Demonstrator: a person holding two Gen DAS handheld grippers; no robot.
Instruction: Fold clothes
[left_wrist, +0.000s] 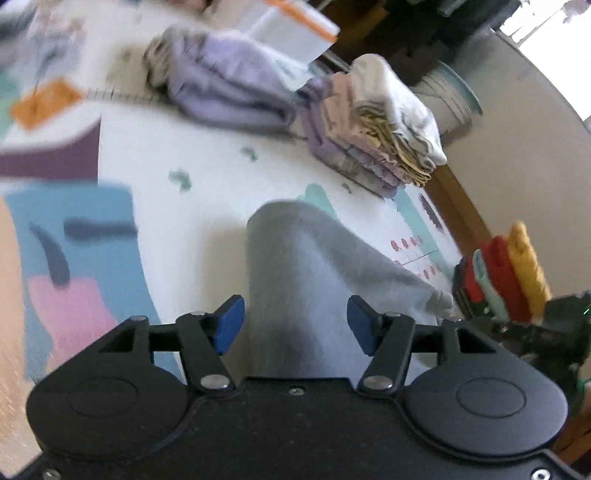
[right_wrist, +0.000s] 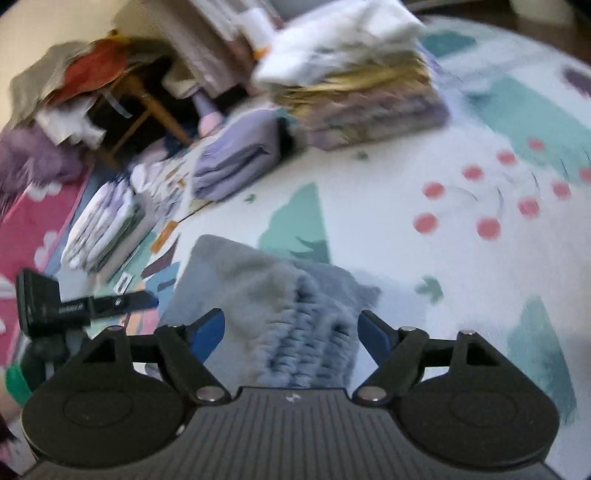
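A grey garment (left_wrist: 310, 273) lies on the patterned mat, running between the blue pads of my left gripper (left_wrist: 295, 325), whose jaws stand wide apart around it. In the right wrist view the same grey garment (right_wrist: 266, 295), with a ribbed elastic band, lies between the wide-open jaws of my right gripper (right_wrist: 291, 336). Neither gripper pinches the cloth. A stack of folded clothes (left_wrist: 373, 125) sits farther back on the mat; it also shows in the right wrist view (right_wrist: 354, 77).
A lilac folded garment (left_wrist: 229, 88) lies beside the stack, also seen in the right wrist view (right_wrist: 236, 158). The colourful mat (right_wrist: 461, 236) covers the floor. A pile of loose clothes (right_wrist: 74, 77) and a wooden stool (right_wrist: 147, 107) stand at the far left. Red and yellow items (left_wrist: 509, 266) sit at the right.
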